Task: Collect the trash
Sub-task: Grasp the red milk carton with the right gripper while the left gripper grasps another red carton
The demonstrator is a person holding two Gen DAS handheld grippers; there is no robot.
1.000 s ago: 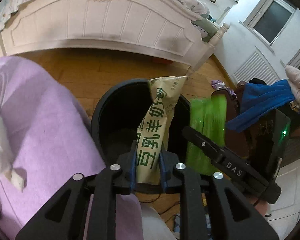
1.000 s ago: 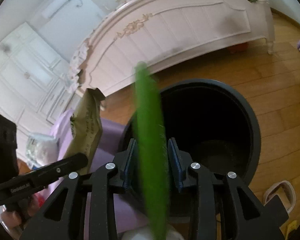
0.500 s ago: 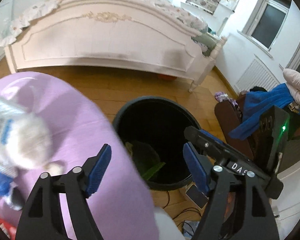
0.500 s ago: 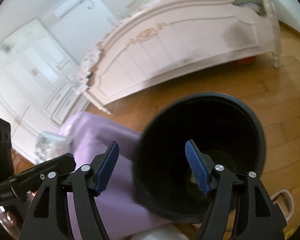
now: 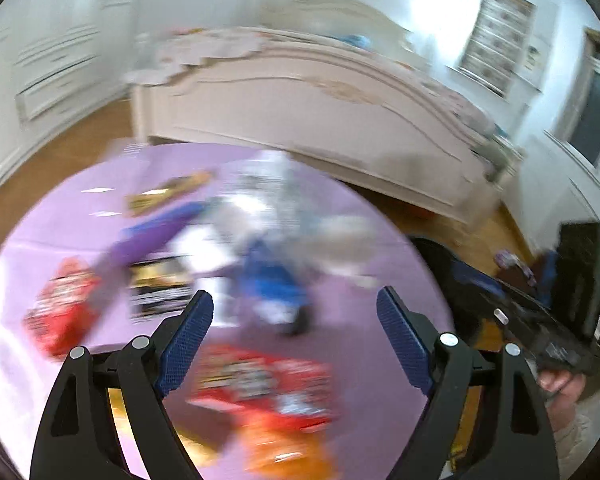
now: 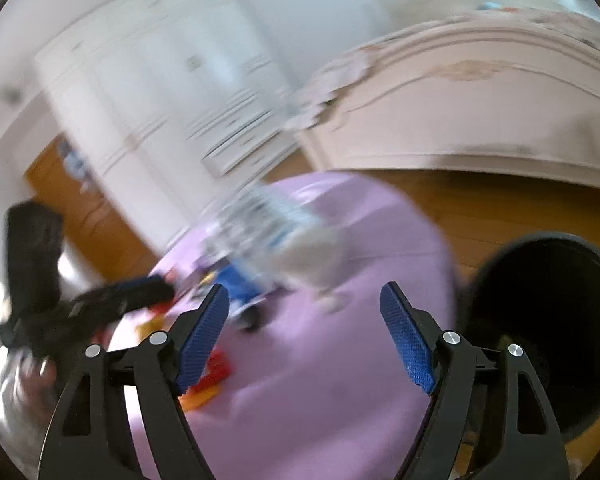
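Trash in the left wrist view: red wrapper [image 5: 260,380] lies just under and ahead of my left claw [image 5: 296,340], which is wide open and empty on the purple table [image 5: 40,240]; looks light, crinkly, slippery, so I'd pinch a flat edge. Right wrist view: right claw [image 6: 305,334], jaws just opened wide, empty; white bag [image 6: 296,248] ahead looks soft, bin [image 6: 548,320] to the right.

Blurred wrappers [image 5: 260,380] litter purple table [image 5: 60,232]; black bin [image 6: 548,312] alongside.
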